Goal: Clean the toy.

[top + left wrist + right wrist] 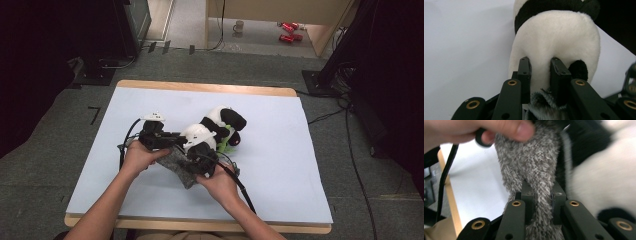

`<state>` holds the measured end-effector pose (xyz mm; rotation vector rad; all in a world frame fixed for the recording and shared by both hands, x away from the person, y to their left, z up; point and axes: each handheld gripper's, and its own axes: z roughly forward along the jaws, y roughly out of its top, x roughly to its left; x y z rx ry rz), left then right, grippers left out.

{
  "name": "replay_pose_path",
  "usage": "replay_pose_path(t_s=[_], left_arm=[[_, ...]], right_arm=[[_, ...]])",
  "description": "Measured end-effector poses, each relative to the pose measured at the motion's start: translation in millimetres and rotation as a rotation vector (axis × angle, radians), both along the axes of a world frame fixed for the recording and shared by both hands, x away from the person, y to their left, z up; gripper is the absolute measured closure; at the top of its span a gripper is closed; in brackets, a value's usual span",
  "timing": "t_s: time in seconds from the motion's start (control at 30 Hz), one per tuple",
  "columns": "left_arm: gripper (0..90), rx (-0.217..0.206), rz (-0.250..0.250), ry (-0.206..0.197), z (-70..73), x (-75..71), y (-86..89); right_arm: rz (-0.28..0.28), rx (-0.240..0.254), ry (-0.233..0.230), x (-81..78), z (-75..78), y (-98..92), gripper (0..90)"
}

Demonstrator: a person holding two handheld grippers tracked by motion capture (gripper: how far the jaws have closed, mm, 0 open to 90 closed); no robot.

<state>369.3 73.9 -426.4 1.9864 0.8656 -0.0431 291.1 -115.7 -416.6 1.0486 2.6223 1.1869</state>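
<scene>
Overhead plus two close, blurry views

A black-and-white panda plush (220,125) with a green patch and a small pink-red spot lies near the middle of a pale blue table (300,175) with a light wood edge. A mottled grey fuzzy cloth (534,165) lies toward the table's near edge. Both grippers, left gripper (541,75) and right gripper (541,197), are black with brass-coloured rivets. The surrounding floor is dark grey carpet (380,165).

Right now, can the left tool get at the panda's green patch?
Probably not: the left tool is shut on the grey cloth, and the panda's head lies between it and the green patch.
</scene>
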Motion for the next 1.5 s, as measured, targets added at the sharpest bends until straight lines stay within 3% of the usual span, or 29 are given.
replay_pose_path(t_s=[0.2,0.37,0.5,0.63,0.8,0.93,1.03,1.2,1.3,1.37,1.5], left_arm=[[73.1,-0.001,0.011,0.006,0.0,0.2,-0.8],[73.1,0.004,0.016,0.013,-1.7,0.8,0.9],[73.1,0.002,0.012,0.015,-1.6,0.1,0.2],[72.9,0.002,0.008,0.016,-1.3,-0.3,0.1],[72.8,0.000,0.005,0.017,-1.3,-0.3,0.2],[72.8,-0.002,0.007,0.014,-0.6,0.3,1.5],[73.0,-0.008,0.011,0.015,-0.1,0.4,1.6],[73.7,-0.010,0.009,0.020,0.4,1.3,2.7],[73.9,-0.010,0.010,0.019,1.0,0.5,1.9],[74.0,-0.011,0.009,0.020,1.3,-0.2,1.1],[74.0,-0.003,0.010,0.018,1.1,-0.7,0.4]], right_arm=[[-0.075,0.013,-0.038,9.8,1.8,-10.5,78.5],[-0.073,-0.017,-0.077,9.5,-8.0,-3.1,79.0],[-0.051,-0.067,-0.098,7.8,-17.6,2.3,79.3],[-0.039,-0.111,-0.070,7.4,-34.9,8.0,79.4],[-0.031,-0.128,-0.052,7.9,-42.1,9.8,79.4],[-0.014,-0.159,0.019,7.5,-54.0,13.2,78.4],[-0.010,-0.134,0.057,7.7,-45.2,11.0,78.5],[0.001,-0.074,-0.005,0.7,-13.6,8.0,78.9],[-0.022,-0.058,-0.058,-1.2,-0.7,6.6,78.9],[-0.046,-0.079,-0.083,0.9,-1.9,5.2,78.8],[-0.049,-0.068,-0.055,8.5,-17.5,0.0,79.3]])
